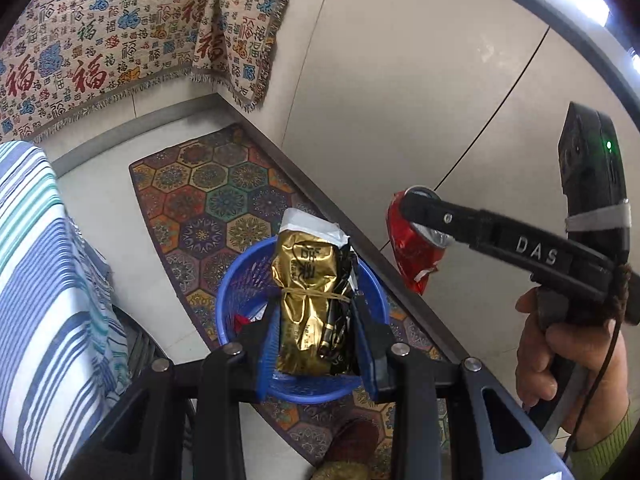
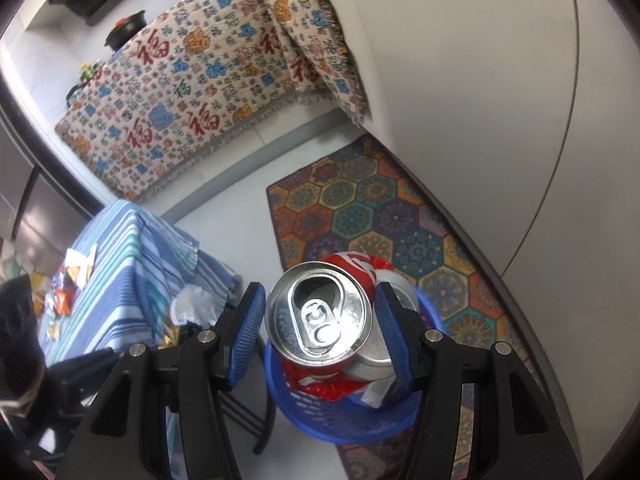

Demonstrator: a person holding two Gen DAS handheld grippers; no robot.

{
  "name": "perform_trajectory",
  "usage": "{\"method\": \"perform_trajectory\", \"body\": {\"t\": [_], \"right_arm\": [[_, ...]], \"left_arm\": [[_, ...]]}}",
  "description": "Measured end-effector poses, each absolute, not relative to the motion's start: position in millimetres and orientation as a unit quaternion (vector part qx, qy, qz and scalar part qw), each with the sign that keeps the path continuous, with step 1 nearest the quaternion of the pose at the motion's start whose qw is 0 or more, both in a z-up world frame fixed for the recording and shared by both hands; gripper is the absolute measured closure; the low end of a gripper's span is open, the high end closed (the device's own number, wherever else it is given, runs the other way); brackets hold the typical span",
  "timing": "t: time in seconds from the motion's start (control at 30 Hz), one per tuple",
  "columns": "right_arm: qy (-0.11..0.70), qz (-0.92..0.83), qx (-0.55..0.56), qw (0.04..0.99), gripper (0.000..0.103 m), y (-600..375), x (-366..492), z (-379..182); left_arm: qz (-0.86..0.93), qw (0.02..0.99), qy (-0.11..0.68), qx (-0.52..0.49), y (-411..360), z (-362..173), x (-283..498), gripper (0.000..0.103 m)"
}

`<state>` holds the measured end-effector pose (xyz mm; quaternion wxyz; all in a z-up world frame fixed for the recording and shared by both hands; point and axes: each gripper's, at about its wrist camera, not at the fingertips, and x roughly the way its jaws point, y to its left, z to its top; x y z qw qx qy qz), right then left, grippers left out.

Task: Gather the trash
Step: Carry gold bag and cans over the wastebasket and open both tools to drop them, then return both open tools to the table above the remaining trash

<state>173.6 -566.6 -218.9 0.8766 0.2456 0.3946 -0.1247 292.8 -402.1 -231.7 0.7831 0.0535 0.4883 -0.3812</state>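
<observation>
Grippers, two. The left gripper (image 1: 316,320) is clenched on one gold foil packet (image 1: 304,300), at lower centre of the left wrist view. The packet's long axis runs straight away from the camera along the fingers, its white-edged end pointing to the upper part of the frame; a rubber band circles its middle, and a dark wrapper lies against its right side.

The right gripper (image 2: 320,320) grasps one crushed red drink can (image 2: 320,312), centre of the right wrist view. The can's silver top, with opened mouth and pull tab, faces the camera, so its long axis points away down the fingers. In the left wrist view the same can (image 1: 412,252) hangs at right centre, its crumpled body tapering downward.

Waste baskets, one: blue plastic basket (image 1: 240,280), lower centre in both views, standing on one hexagon-patterned rug (image 1: 208,196), beneath both held items. Some scraps lie inside it.

Striped cloths, one (image 2: 128,256), left of frame, bearing several loose wrappers (image 2: 68,280); their count cannot be told.

Character-patterned throws, one (image 1: 120,40), upper left.
</observation>
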Motion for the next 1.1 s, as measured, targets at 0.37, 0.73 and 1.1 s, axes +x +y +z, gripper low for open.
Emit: {"method": "perform_trajectory", "body": {"t": [0.37, 0.73, 1.1], "right_arm": [[0.346, -0.164, 0.291, 0.877, 0.021, -590, 162, -211], [0.345, -0.173, 0.181, 0.905, 0.007, -540, 165, -175], [0.352, -0.031, 0.069, 0.933, 0.005, -361, 209, -158]], "left_arm": [[-0.380, 0.774, 0.503, 0.052, -432, -264, 305, 0.029], [-0.370, 0.812, 0.451, 0.027, -336, -194, 261, 0.029], [-0.236, 0.862, 0.447, 0.033, -133, -176, 232, 0.029]]}}
